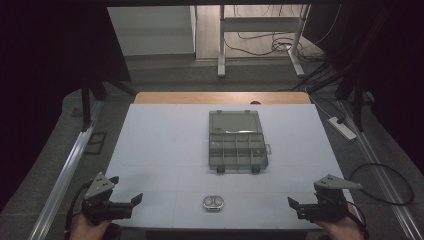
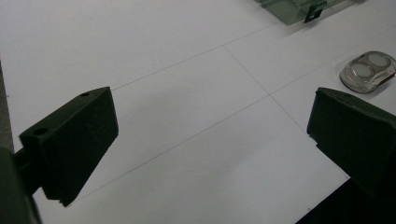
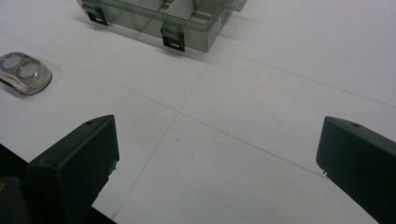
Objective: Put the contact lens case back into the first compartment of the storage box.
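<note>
Compartment box point(image 1: 237, 142) of grey translucent plastic lies open at the middle of the white table point(image 1: 155, 145), its lid folded back toward the far edge. At the near left corner the left gripper point(image 1: 131, 204) is held low over the table in the person's left hand point(image 1: 90, 231), pointing inward, jaws spread wide with bare table between them. Between the two grippers, near the front edge, rests a small clear twin-well case point(image 1: 213, 202); what its wells hold is too small to tell. At the near right corner the right gripper point(image 1: 295, 206) mirrors that pose in the right hand point(image 1: 345, 230), jaws likewise wide apart and empty. Both hands are cut off by the bottom edge.
</note>
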`<state>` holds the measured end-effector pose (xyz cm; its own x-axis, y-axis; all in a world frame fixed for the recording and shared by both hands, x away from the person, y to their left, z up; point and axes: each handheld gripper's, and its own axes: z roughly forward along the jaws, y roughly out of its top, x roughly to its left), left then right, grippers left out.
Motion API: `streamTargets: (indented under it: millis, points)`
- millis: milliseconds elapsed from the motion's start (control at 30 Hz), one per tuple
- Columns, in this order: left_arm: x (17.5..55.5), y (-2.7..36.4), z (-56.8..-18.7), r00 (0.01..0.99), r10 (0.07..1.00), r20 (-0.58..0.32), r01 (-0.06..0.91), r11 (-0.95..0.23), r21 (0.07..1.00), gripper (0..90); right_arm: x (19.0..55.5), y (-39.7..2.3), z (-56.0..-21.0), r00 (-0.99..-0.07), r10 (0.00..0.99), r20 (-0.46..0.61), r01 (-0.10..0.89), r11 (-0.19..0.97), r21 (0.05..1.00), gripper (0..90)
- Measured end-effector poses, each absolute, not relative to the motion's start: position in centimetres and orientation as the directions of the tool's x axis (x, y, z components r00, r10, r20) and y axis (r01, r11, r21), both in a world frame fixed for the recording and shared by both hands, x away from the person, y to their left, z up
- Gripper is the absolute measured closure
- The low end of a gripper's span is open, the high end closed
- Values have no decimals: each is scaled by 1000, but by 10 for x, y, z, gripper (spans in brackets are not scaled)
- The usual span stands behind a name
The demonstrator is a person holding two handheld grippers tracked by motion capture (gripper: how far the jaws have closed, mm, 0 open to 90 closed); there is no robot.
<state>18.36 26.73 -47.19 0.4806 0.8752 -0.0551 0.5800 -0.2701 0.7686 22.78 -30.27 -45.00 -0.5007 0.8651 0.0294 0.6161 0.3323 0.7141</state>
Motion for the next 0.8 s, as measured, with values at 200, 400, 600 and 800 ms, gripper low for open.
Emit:
streamTargets:
  millis: [200,400,600,800]
  points:
    - [184,267,-472,483,874,-52,581,-275,766,22,229,-303,-450,-491,870,40,626,320,711,0]
    - [184,267,-472,484,874,-54,584,-276,763,24,230,-304,-451,-489,871,46,635,319,703,0]
    - [184,267,-472,483,874,-54,585,-276,763,25,231,-304,-451,-488,871,51,643,320,696,0]
    - [184,268,-472,484,873,-66,589,-269,762,27,232,-303,-451,-489,871,53,648,322,690,0]
